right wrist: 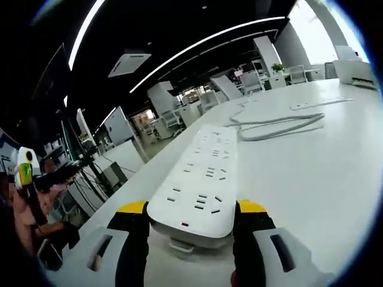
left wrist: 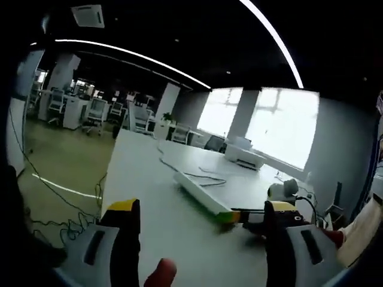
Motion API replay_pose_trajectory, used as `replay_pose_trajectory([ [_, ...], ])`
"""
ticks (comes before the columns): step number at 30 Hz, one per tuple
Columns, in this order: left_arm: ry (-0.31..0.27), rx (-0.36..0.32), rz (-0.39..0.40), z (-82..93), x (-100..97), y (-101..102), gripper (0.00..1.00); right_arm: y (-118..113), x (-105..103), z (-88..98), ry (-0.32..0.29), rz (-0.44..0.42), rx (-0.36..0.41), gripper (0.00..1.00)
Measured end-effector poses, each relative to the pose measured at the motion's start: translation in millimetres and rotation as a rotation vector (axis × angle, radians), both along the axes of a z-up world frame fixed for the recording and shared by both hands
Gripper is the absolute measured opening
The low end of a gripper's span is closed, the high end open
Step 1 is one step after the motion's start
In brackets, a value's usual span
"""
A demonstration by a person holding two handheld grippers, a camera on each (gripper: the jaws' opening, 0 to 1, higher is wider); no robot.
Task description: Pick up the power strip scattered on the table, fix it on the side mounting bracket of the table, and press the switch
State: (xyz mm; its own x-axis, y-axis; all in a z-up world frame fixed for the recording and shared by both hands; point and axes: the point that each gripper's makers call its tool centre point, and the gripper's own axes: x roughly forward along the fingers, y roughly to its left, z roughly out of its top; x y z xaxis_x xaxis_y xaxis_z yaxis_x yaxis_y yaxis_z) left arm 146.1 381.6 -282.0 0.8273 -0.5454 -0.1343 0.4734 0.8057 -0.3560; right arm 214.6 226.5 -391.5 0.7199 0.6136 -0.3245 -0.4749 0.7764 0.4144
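A long white power strip (right wrist: 200, 185) lies on the white table (right wrist: 323, 179), sockets up. My right gripper (right wrist: 192, 210) is shut on its near end, one yellow-tipped jaw on each long side. Its white cable (right wrist: 275, 127) loops away over the tabletop. In the left gripper view the same power strip (left wrist: 200, 192) runs diagonally across the table (left wrist: 149, 179), and the right gripper (left wrist: 234, 216) grips its near end from the right. My left gripper (left wrist: 200, 208) hovers above the table, open, jaws wide apart with nothing between them. The left gripper (right wrist: 25, 168) also appears far left, off the table's edge.
A white printer (left wrist: 244, 156) stands at the table's far end by the windows. A small white round device (left wrist: 284, 190) sits near the right side. Loose cables (left wrist: 66, 222) trail on the floor beside the table's left edge. Office desks and chairs (left wrist: 96, 113) stand behind.
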Motion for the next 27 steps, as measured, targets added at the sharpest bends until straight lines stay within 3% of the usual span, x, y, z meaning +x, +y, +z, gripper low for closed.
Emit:
replay_pose_trajectory([
  [2, 0.044, 0.01, -0.017, -4.4, 9.6, -3.0, 0.9, -0.5, -1.9, 0.1, -0.003, 0.001, 0.003, 0.51],
  [5, 0.052, 0.014, -0.019, -0.3, 26.0, -1.5, 0.89, -0.7, -4.7, 0.3, -0.003, 0.002, 0.004, 0.51],
  [9, 0.103, -0.101, -0.018, 5.5, 44.0, -2.2, 0.89, -2.3, -9.5, 0.8, 0.013, 0.009, 0.025, 0.51],
  [11, 0.212, -0.163, -0.025, -3.6, 49.8, -3.0, 0.89, -2.7, -9.9, 0.8, 0.021, 0.011, 0.037, 0.51],
  [15, 0.267, -0.255, -0.01, -8.7, 62.7, -4.1, 0.88, -1.7, -10.8, 0.6, 0.016, 0.01, 0.033, 0.51],
  [17, 0.32, -0.307, -0.03, -14.3, 72.0, -10.8, 0.86, -1.8, -10.9, 0.6, 0.017, 0.009, 0.033, 0.51],
  [27, 0.405, -0.252, -0.058, -42.1, 94.7, -32.4, 0.85, -1.7, -9.6, 0.9, 0.035, 0.013, 0.049, 0.51],
])
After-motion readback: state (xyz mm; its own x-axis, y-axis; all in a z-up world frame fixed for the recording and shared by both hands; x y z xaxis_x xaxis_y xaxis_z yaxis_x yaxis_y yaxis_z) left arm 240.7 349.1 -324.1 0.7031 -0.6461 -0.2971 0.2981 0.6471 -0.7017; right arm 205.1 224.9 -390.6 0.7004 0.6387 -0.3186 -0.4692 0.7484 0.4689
